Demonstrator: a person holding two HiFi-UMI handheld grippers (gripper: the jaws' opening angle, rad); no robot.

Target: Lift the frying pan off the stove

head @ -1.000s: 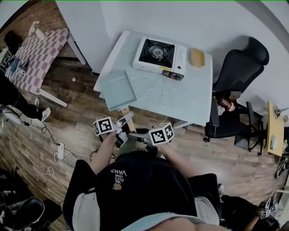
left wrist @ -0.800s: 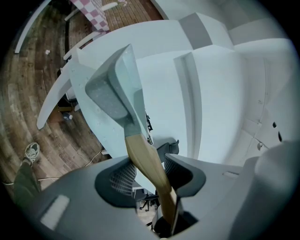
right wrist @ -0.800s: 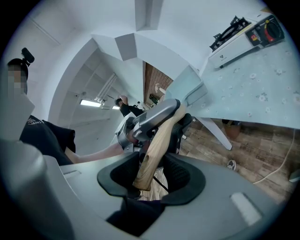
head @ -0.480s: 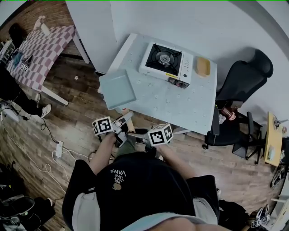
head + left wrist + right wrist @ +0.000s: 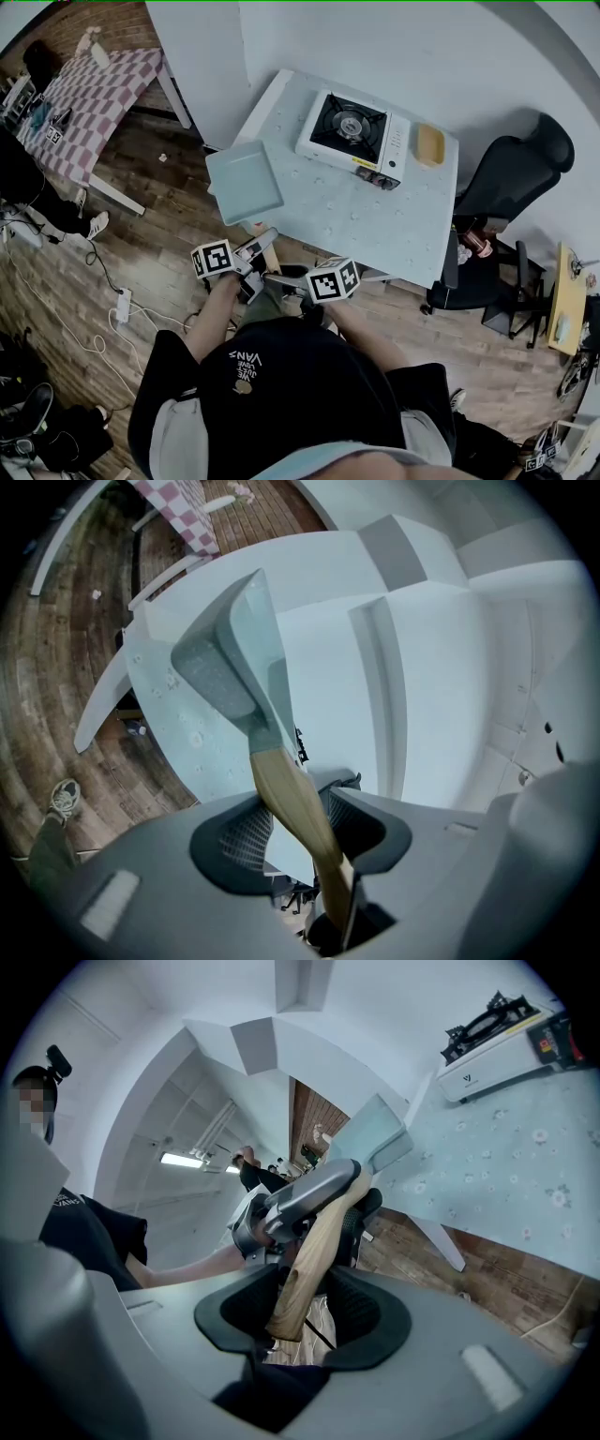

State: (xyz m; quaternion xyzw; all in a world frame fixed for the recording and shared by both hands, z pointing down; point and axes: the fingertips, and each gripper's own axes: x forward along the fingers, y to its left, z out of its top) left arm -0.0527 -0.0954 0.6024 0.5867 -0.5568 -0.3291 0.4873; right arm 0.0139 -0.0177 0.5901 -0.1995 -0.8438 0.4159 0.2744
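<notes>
Nearest the person's body, the right gripper [image 5: 302,1288] has its jaws clamped on the near butt end of the wooden handle [image 5: 281,778]. The left gripper [image 5: 292,810] is clamped on the same handle just beyond it, one station closer to the pan body. Neither claw is empty, and the left gripper is the nearer of the two to the load. The handle's long axis runs from the grippers away toward the far side, leaning slightly left, and ends at the frying pan [image 5: 245,181]. The pan is square, pale blue-green, shallow-walled and empty, with a light wood handle. It sits at the near-left corner of the table [image 5: 375,217], partly overhanging the edge. The head view is too small to confirm whether its base touches the tabletop; the tilt seen in the left gripper view suggests it is carried clear. The pan is not on the stove [image 5: 354,137], which stands well apart on the far right of the table with its burner bare. A yellow oblong item [image 5: 430,144] lies just right of the stove. Judgement: the lift itself appears complete. Any further move depends on keeping the load, which hangs far out along the handle axis, level under the double grip.
</notes>
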